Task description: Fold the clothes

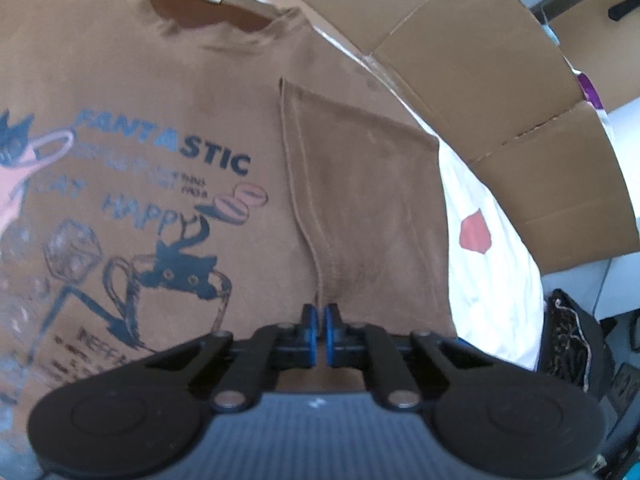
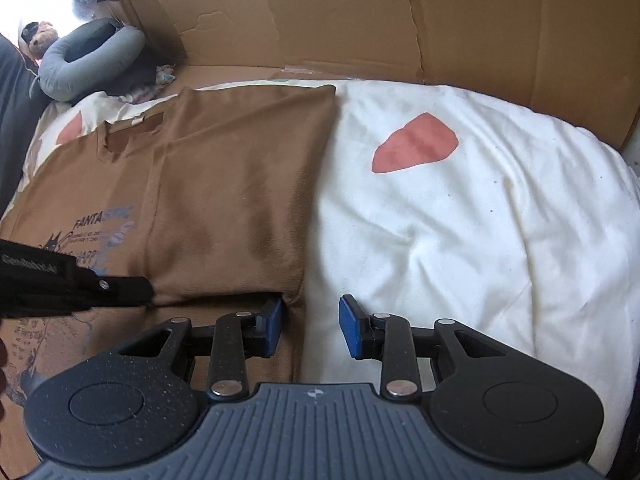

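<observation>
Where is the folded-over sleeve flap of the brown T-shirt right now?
The folded-over sleeve flap lies on the brown T-shirt, along its edge beside the white duvet; the left gripper is shut on its hem.

The shirt (image 2: pixel 224 184) lies on the duvet (image 2: pixel 460 220), filling the left of the right wrist frame. Cardboard (image 2: pixel 400 20) stands behind both, with a pillow (image 2: pixel 80 60) at upper left

White bedding (image 2: pixel 460 220) lies open; cardboard wall (image 2: pixel 400 20) blocks behind.
</observation>
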`<state>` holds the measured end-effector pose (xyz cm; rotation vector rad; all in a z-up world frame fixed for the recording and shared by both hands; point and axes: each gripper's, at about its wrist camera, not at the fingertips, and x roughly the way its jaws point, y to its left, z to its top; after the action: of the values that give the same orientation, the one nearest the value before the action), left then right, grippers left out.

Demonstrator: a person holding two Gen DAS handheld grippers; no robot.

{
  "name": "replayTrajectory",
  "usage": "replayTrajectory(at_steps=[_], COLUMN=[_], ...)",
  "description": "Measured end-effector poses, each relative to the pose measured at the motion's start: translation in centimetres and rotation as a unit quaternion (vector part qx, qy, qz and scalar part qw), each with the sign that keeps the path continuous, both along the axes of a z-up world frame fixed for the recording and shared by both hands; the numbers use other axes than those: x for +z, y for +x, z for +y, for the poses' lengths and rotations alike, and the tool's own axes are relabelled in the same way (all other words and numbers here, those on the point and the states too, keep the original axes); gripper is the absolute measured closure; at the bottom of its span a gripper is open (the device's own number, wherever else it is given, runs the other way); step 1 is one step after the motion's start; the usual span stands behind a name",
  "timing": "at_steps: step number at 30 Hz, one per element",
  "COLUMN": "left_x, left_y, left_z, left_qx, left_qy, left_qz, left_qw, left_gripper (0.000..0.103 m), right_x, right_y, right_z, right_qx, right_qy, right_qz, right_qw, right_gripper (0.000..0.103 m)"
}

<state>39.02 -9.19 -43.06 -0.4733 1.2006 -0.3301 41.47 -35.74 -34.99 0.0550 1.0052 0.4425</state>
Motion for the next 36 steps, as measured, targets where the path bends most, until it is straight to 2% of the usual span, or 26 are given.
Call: replayTrajectory(at_steps=[5,10,14,19,23,26,30,34,36], left_x=[-1.1,-0.9,0.9,2.4,2.7,2.7,2.0,0.4,0.4], left_y=[-0.4,0.0,0.5,2.4,4.0,4.8,4.7,4.5,4.2], left_z=[0.3,0.8,0.6,0.1,-1.1,-2.8,-4.1,-3.8,-3.5], left_qx=[-0.01,-0.001,-0.021,-0.028,-0.033,-0.054,-0.08,-0.084,-0.097], left_qy=[0.002,-0.003,0.018,0.041,0.042,0.034,0.036,0.054,0.074], left_qz=[0.015,0.027,0.0,-0.046,-0.061,-0.072,-0.076,-0.056,-0.069], left_qw=[0.9998,0.9996,0.9996,0.9977,0.9967,0.9953,0.9933,0.9935,0.99], left_gripper=[0.1,0.094,0.092,0.092,0.093,0.094,0.094,0.094,0.1], right_x=[-0.5,-0.1,1.0,1.6,2.0,1.8,1.5,0.7,0.3], right_y=[-0.1,0.0,-0.1,0.0,0.1,0.6,1.7,2.1,2.1], right_z=[-0.6,-1.1,-2.1,-1.8,-1.6,-0.8,0.1,0.3,-0.1], right_qx=[-0.023,-0.035,-0.047,-0.048,-0.048,-0.04,-0.036,-0.042,-0.047], right_qy=[0.007,0.013,0.029,0.045,0.058,0.054,0.05,0.032,0.028], right_qz=[0.009,0.03,0.046,0.038,0.031,0.024,0.016,0.022,0.03], right_qw=[1.0,0.999,0.997,0.997,0.997,0.997,0.998,0.998,0.998], right_gripper=[0.067,0.065,0.065,0.065,0.066,0.075,0.076,0.076,0.077])
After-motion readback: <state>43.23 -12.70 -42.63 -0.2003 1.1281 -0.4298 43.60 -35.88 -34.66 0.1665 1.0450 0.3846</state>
